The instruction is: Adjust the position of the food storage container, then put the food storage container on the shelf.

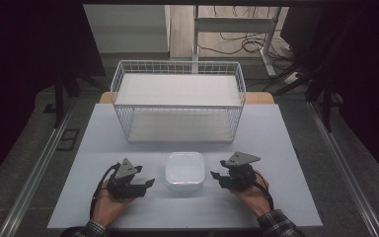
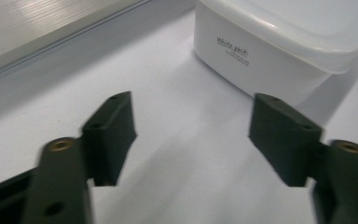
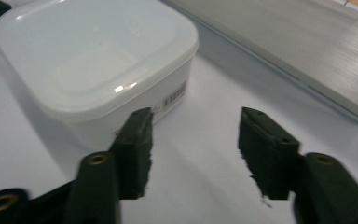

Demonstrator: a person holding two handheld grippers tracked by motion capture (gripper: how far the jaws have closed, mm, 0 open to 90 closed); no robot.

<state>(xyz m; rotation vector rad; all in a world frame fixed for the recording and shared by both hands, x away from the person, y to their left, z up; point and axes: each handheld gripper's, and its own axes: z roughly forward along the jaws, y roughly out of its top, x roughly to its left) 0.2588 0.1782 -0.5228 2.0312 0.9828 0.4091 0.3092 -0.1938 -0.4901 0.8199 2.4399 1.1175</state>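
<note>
Pale table (image 1: 276, 197), lidded white container (image 1: 184, 170) between left tongs (image 1: 147, 185) and right tongs (image 1: 217, 176), both agape, empty.

The lidded container (image 1: 184, 170) looks like smooth, milky, translucent plastic with a slight gloss on its lid. The basket (image 1: 177, 101) is thin white-coated wire mesh. The table (image 1: 276, 148) has a matt, pale, smooth surface. Both grippers' jaws look like matt black plastic, slightly rough
</note>
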